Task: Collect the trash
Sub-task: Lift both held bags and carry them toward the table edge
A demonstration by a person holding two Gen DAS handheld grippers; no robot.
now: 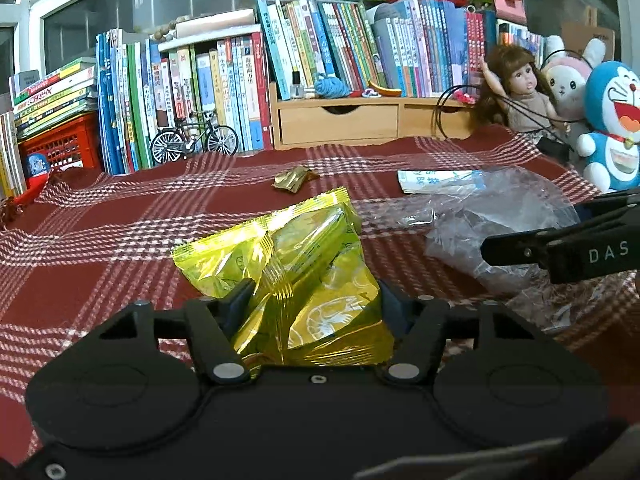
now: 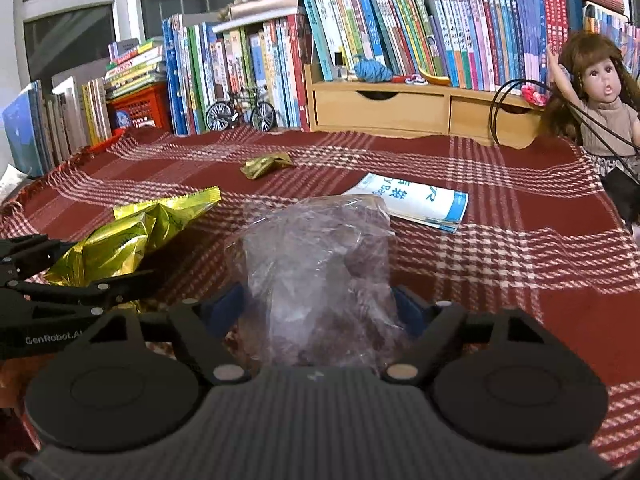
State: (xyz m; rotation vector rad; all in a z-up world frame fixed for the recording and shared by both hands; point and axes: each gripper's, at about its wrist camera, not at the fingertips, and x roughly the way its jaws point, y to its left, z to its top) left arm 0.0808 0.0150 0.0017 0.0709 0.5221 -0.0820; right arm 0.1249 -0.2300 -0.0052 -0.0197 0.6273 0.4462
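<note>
A crinkled yellow snack wrapper lies on the red plaid tablecloth and sticks up between the fingers of my left gripper, whose pads press its sides. My right gripper is closed on a crumpled clear plastic bag that stands between its blue pads. In the right wrist view the yellow wrapper shows at the left, held in the left gripper. The clear bag lies just right of the wrapper in the left wrist view. A small gold wrapper lies farther back on the cloth.
A flat blue-and-white packet lies behind the clear bag. Rows of books, a wooden drawer unit and a model bicycle line the back. A doll and a blue plush toy stand at the right.
</note>
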